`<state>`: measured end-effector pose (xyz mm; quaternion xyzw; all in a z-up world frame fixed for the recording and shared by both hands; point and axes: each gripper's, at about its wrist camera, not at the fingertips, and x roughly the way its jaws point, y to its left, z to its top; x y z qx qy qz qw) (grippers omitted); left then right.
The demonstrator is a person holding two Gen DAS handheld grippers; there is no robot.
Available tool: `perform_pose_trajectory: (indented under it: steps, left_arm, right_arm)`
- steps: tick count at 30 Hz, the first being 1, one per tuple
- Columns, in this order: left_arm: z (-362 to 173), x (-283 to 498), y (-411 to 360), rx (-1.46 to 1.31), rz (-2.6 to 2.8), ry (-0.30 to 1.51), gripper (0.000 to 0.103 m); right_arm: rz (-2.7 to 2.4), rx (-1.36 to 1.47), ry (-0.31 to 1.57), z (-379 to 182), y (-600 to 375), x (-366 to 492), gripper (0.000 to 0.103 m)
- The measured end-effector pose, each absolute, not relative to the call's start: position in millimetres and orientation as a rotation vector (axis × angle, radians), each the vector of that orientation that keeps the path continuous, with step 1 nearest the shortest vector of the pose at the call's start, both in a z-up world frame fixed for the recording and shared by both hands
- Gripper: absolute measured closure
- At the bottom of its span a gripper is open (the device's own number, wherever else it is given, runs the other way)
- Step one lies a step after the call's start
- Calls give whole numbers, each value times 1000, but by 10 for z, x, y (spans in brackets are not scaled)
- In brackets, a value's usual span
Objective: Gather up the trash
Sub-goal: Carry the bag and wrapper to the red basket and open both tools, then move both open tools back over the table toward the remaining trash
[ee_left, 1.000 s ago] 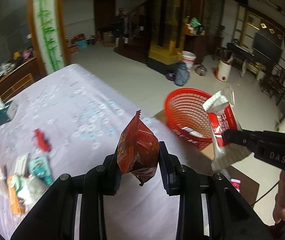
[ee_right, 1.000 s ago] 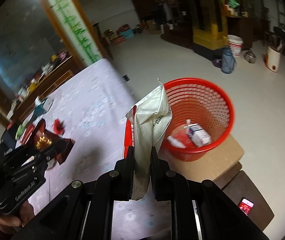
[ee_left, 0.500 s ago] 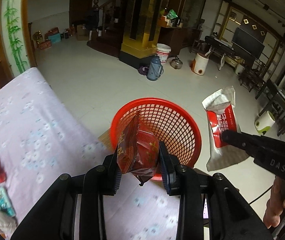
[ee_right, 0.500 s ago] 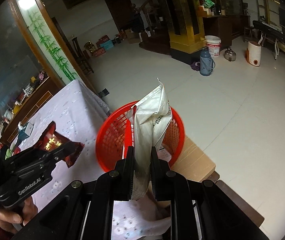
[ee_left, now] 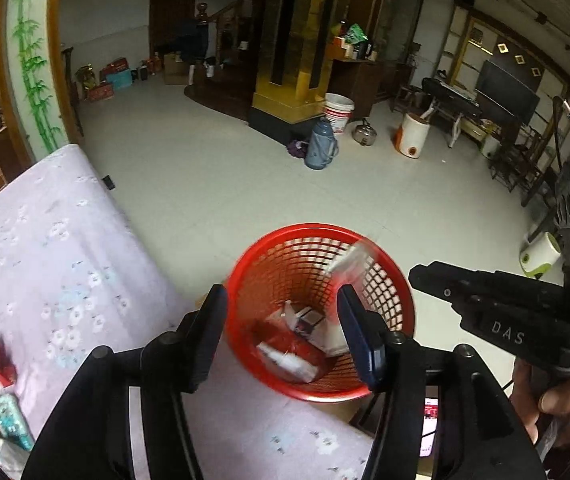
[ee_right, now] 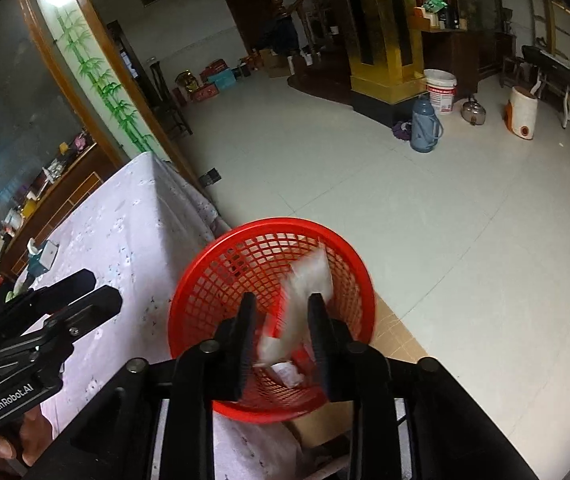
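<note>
A blurred white wrapper (ee_right: 305, 288) tumbles into the red basket (ee_left: 401, 300); left gripper (ee_left: 283, 334) and right gripper (ee_right: 281, 344), fingers apart, hold nothing.

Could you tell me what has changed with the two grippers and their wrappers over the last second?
Both grippers swung from the table to above the red basket and opened. The left gripper let go its dark red packet, now not clearly visible; the right gripper released the white wrapper, which is blurred, falling into the basket. The basket and the litter on the table stayed put.
</note>
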<state>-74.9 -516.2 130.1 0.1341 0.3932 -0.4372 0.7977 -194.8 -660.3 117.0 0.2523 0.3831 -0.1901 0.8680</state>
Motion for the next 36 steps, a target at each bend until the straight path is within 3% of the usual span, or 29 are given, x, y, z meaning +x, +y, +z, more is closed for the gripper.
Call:
perform_pose_trajectory:
  steps: [12, 36]
  left_arm:
    - [1304, -829, -4297, 232, -828, 852, 48]
    - [1148, -840, -2377, 86, -562, 912, 48]
  right_arm:
    - [-321, 547, 871, 1091, -5907, -1875, 73]
    - [-130, 268, 982, 948, -4160, -1705, 69]
